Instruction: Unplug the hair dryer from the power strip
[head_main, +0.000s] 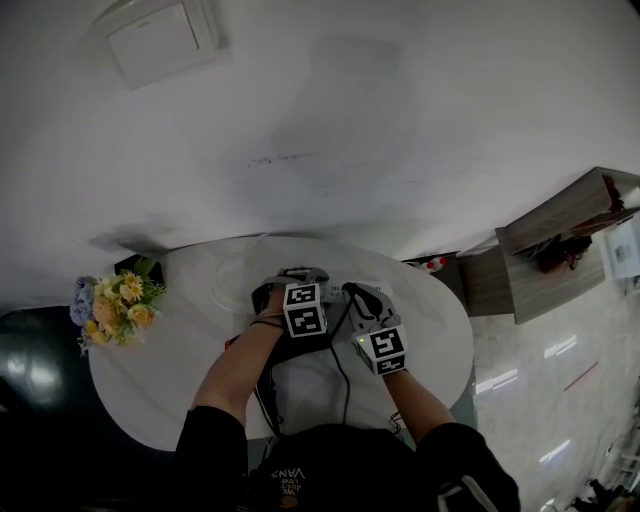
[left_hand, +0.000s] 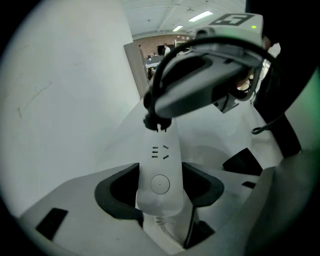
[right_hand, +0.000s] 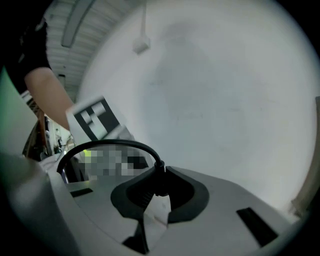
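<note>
My left gripper is shut on the near end of a white power strip, its dark pads against both sides beside the round button. A black plug stands at the strip's far end, and a bit of its pins seems to show. My right gripper is shut on that plug. The plug's black cable arcs away to the left. From the left gripper view the right gripper hangs over the strip. In the head view both grippers, left and right, meet over the round white table.
A bunch of yellow and blue flowers stands at the table's left edge. The black cable runs back toward the person's body. A white wall rises right behind the table. A wooden shelf stands on the floor to the right.
</note>
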